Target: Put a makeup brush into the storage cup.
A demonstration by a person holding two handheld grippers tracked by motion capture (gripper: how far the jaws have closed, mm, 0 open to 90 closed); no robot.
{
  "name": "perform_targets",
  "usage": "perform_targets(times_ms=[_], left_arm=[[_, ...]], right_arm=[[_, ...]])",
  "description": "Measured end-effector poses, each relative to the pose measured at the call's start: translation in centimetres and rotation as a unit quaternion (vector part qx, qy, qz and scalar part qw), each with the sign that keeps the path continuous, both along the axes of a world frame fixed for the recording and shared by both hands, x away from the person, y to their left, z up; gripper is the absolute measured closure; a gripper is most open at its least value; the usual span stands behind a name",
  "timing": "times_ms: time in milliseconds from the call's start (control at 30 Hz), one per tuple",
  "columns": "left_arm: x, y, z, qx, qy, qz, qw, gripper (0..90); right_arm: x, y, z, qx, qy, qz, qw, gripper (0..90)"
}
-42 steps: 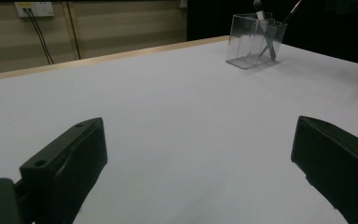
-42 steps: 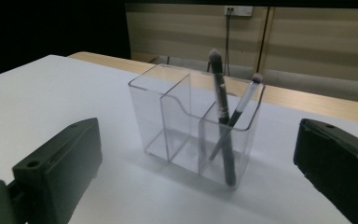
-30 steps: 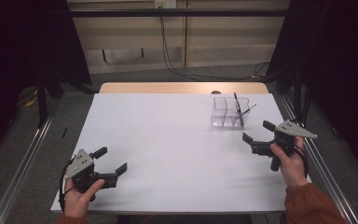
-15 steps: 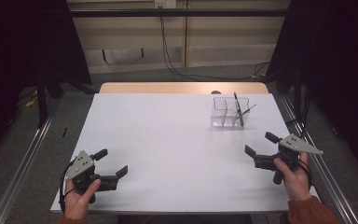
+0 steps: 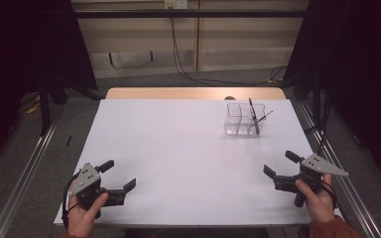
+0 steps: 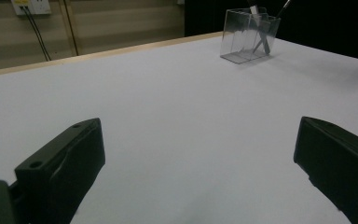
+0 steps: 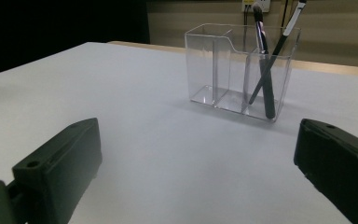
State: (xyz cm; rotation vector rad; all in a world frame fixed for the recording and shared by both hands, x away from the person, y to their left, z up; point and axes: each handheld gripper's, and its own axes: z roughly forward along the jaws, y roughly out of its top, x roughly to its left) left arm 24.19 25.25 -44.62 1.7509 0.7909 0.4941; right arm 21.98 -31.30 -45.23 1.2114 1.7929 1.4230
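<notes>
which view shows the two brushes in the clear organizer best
The right gripper view: the brushes stand close and large, crossed in the end compartment of the clear organizer, handles down. The left gripper view has them small and cut off at the top edge. The high view shows them as thin dark lines.

— Is there any writing I could read from here, a label, a brand, a number?

— None that I can make out. The clear organizer [image 7: 240, 70] at the upper right of my right gripper view is unmarked, the white table [image 5: 178, 148] is blank, and the wall outlet [image 6: 30, 6] at the upper left of my left gripper view is too blurred to read.
</notes>
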Motion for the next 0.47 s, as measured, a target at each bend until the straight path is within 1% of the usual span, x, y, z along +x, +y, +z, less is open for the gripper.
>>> perform_targets(times_ms=[67,100,200,267,333,367,467], left_arm=[[0.14,0.08,0.07,0.000,-0.001,0.000,1.0000,1.9],[0.19,0.09,0.08,-0.002,-0.002,0.002,1.0000,1.9],[0.25,0.10,-0.01,-0.003,-0.001,0.000,1.0000,1.9],[0.29,0.15,-0.03,-0.003,0.000,-0.001,1.0000,1.9],[0.34,0.19,0.00,-0.002,0.000,-0.001,1.0000,1.9],[0.37,0.21,0.00,-0.002,0.000,0.000,1.0000,1.9],[0.55,0.24,-0.12,-0.001,0.004,0.001,1.0000,1.9]], right_arm=[[-0.39,-0.25,-0.25,-0.004,-0.003,-0.011,0.9999,0.0],[-0.54,-0.33,-0.42,-0.002,-0.001,-0.012,0.9999,0.0],[-0.83,-0.38,-0.70,-0.011,0.002,-0.006,0.9999,0.0],[-0.83,-0.29,-0.66,-0.011,-0.002,-0.008,0.9999,0.0],[-0.72,-0.26,-0.69,-0.011,-0.001,-0.006,0.9999,0.0],[-0.66,-0.23,-0.75,-0.015,-0.002,-0.007,0.9999,0.0],[-0.53,-0.16,-0.79,-0.012,0.000,-0.002,0.9999,0.0]])
